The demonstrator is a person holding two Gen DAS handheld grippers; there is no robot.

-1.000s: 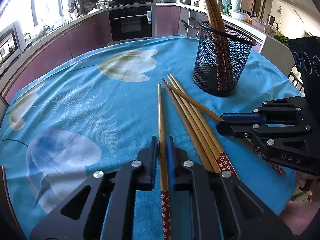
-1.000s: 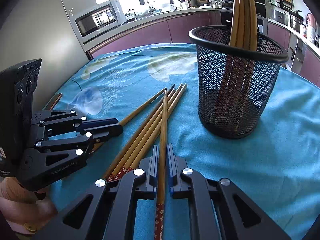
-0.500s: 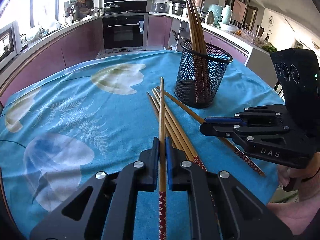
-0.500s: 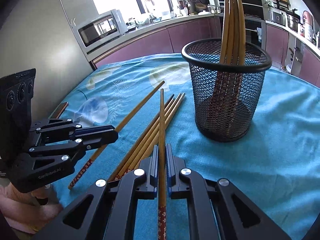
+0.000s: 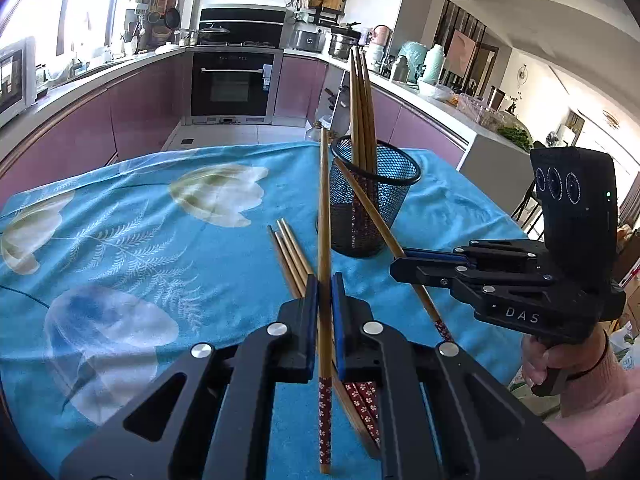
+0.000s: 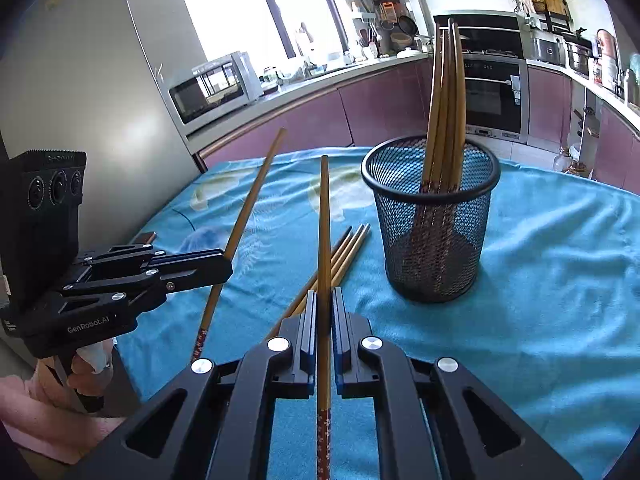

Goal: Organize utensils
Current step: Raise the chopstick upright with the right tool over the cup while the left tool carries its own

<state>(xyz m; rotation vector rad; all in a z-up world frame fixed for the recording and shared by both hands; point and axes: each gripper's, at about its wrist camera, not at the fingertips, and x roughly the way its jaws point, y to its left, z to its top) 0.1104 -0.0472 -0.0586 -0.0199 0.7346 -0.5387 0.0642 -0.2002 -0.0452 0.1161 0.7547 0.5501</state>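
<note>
I'm clamping my left gripper (image 5: pixel 325 280) tight on one chopstick (image 5: pixel 323 208), its thin tip pointing up at frame centre and its red patterned end hanging at the bottom. My right gripper (image 6: pixel 325 294) is pinching a second chopstick (image 6: pixel 324 224) the same way. The remaining chopsticks (image 5: pixel 290 252) are lying bunched on the blue tablecloth (image 5: pixel 140 240), just left of centre. The black mesh holder (image 6: pixel 434 220) is standing upright, centre right, with several chopsticks inside, leaning on its rim.

Chopstick (image 5: pixel 324 216) in left gripper (image 5: pixel 325 280) (clamped)
</note>
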